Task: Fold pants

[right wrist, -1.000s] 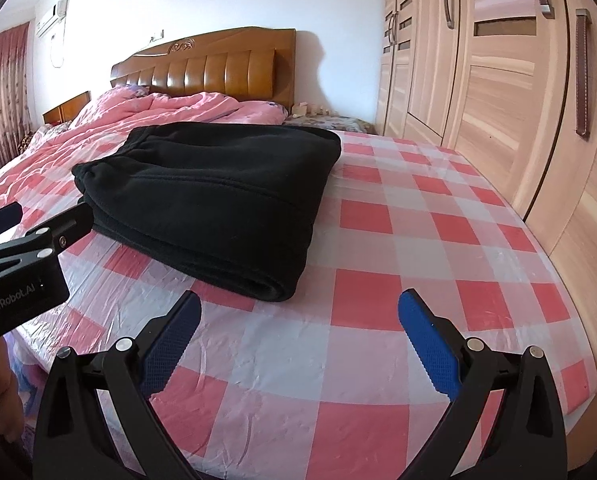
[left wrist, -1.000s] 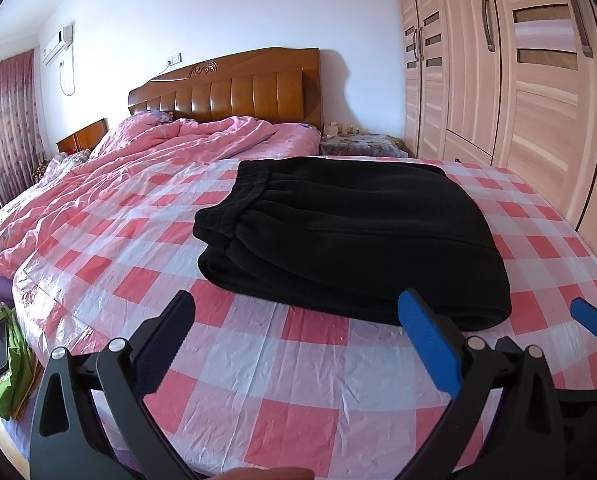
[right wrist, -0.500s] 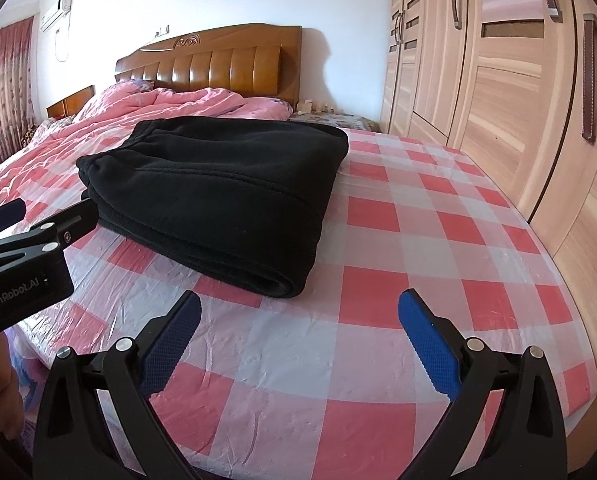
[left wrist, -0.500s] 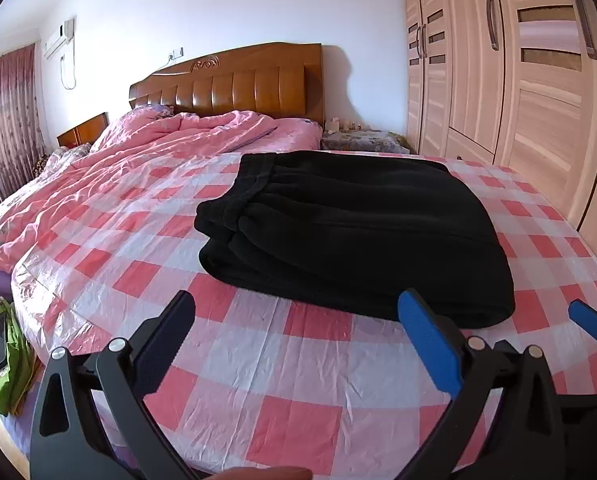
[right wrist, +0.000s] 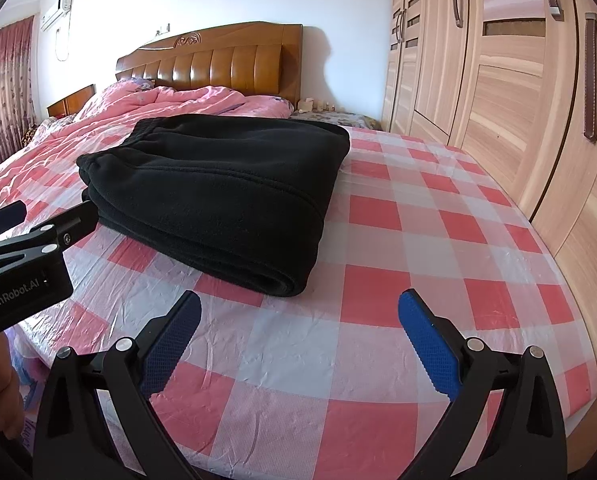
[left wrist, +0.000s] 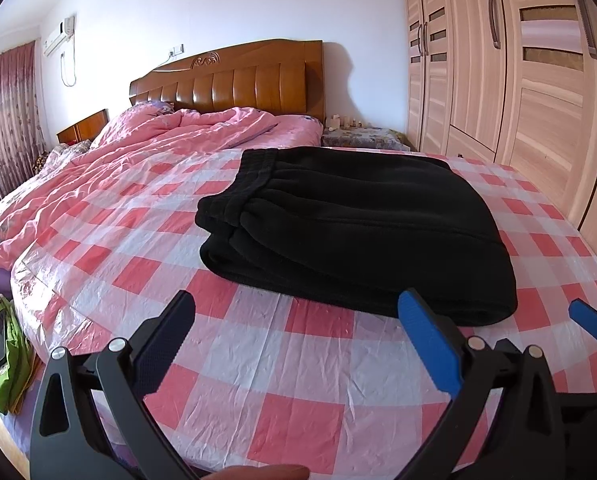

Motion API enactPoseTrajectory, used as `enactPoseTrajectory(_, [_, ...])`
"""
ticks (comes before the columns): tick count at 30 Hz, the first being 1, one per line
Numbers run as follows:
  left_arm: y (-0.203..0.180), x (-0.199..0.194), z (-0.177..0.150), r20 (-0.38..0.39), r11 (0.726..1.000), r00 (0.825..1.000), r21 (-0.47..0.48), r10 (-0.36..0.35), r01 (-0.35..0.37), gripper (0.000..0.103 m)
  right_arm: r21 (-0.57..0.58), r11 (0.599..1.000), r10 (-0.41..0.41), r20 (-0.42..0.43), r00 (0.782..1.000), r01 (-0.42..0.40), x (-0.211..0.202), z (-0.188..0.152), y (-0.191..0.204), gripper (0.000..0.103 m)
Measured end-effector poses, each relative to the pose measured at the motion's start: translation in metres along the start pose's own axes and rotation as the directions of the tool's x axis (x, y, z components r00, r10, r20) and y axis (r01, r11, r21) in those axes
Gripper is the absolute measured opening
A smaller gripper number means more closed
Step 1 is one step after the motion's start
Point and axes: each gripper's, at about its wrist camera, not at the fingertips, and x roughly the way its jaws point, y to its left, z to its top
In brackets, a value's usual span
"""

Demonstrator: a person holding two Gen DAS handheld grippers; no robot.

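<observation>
Pants (left wrist: 354, 232) folded on bed (left wrist: 282, 344), beyond both spread fingers (right wrist: 170, 344).

Both wrist cameras sit low at the foot of the bed (left wrist: 258, 360), facing the headboard (left wrist: 234, 84); they share the folded black pants (left wrist: 362, 224), centre frame in the left view, upper left in the right view (right wrist: 218, 184)
</observation>
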Motion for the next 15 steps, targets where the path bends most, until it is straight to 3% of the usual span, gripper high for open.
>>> enactPoseTrajectory(15, [-0.0002, 0.0000, 0.0006, -0.001, 1.000, 1.000, 0.000, 0.000, 0.000, 0.102, -0.006, 1.000, 0.006, 0.005, 1.000, -0.006, 0.0022, 0.0005, -0.0012, 0.096])
